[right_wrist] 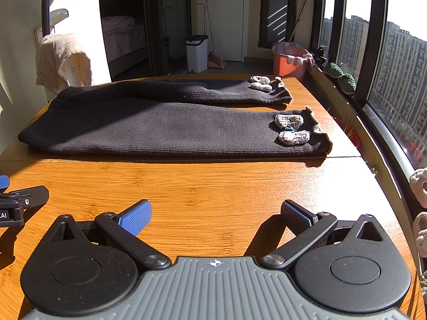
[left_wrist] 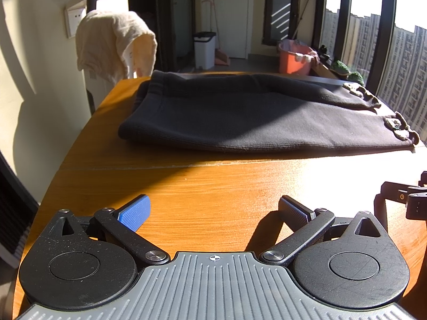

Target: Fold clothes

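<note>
Two legs of the dark knit trousers [right_wrist: 165, 125] lie flat, spread lengthwise across the table [right_wrist: 202, 186]. Both the left gripper [left_wrist: 213, 213] and right gripper [right_wrist: 214, 214] hover spread apart, near the trousers' front edge. The cloth looks soft and limp; the cuffs [right_wrist: 317, 136] or waistband seem good holds.

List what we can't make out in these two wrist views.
- Black pants, left wrist view: cuff end cut off at the right edge.
- Right gripper, left wrist view: only a sliver shows at the right edge.
- Pants waistband, right wrist view: its far side is hidden by the fabric itself.
- Left gripper, right wrist view: mostly cropped by the left edge.
</note>
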Demonstrator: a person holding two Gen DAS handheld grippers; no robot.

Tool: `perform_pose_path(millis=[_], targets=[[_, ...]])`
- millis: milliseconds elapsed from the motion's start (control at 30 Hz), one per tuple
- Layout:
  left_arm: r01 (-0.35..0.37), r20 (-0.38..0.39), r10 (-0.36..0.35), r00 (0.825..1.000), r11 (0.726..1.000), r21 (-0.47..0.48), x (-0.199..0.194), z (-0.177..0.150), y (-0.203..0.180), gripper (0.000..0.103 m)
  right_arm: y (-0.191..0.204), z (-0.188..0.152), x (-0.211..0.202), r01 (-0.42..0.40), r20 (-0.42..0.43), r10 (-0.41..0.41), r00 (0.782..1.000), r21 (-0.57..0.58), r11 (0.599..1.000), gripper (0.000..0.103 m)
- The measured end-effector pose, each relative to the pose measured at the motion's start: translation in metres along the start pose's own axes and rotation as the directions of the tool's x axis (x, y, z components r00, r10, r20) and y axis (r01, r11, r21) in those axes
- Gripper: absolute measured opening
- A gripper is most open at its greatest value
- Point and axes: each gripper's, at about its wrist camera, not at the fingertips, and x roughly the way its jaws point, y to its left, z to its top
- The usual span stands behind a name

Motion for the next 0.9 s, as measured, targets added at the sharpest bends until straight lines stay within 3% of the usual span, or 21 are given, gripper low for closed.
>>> perform_pose_path(millis=[633, 900], targets=[[-0.004, -0.004, 0.004, 1.0, 1.0, -0.005, 0.003, 0.003, -0.003, 0.103, 0.0, 0.001, 0.001, 0.0, -0.001, 0.0, 1.0, -0.003, 1.0, 0.103], [-0.007, 0.0, 0.007, 1.0, 1.0, -0.006, 0.003, 0.003, -0.004, 0.103, -0.004, 0.012, 0.004, -0.083, 0.001, 0.084, 0.996, -0.045, 0.995, 0.103]])
